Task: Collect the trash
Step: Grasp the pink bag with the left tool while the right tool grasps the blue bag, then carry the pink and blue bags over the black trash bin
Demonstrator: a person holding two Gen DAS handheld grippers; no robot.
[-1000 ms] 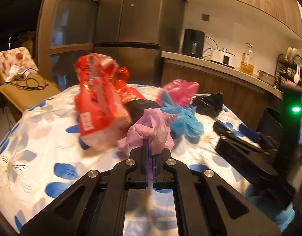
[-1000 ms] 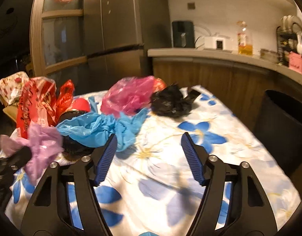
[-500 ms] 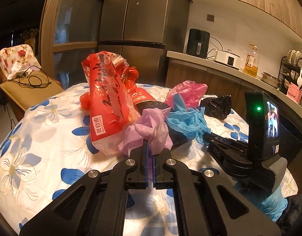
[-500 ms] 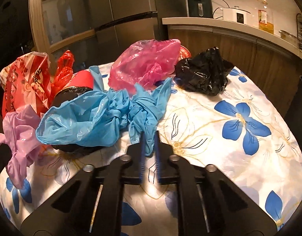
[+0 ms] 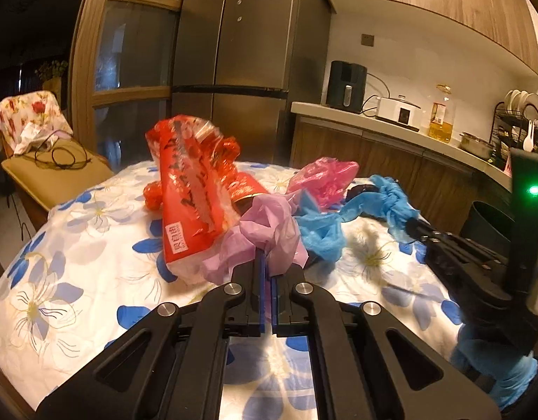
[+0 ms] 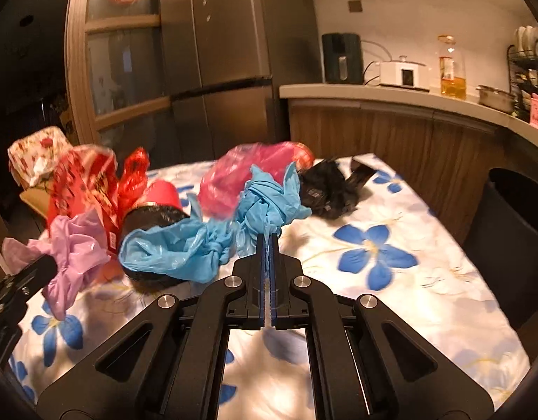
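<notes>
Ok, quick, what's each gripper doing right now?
Left gripper: closed on the lilac bag.
Right gripper: closed on the blue bag.

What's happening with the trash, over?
Left tool shut on lilac bag. Right tool shut on blue bag. Black bin beside table, path clear.

My black matt plastic left gripper point(image 5: 268, 262) pinches a thin crinkled lilac plastic bag point(image 5: 265, 231), my right gripper point(image 6: 269, 241) a glossy blue plastic bag point(image 6: 269, 199), over a smooth shiny flowered cloth on the surface point(image 6: 426, 280), near the brushed metal fridge point(image 5: 241, 52).
</notes>
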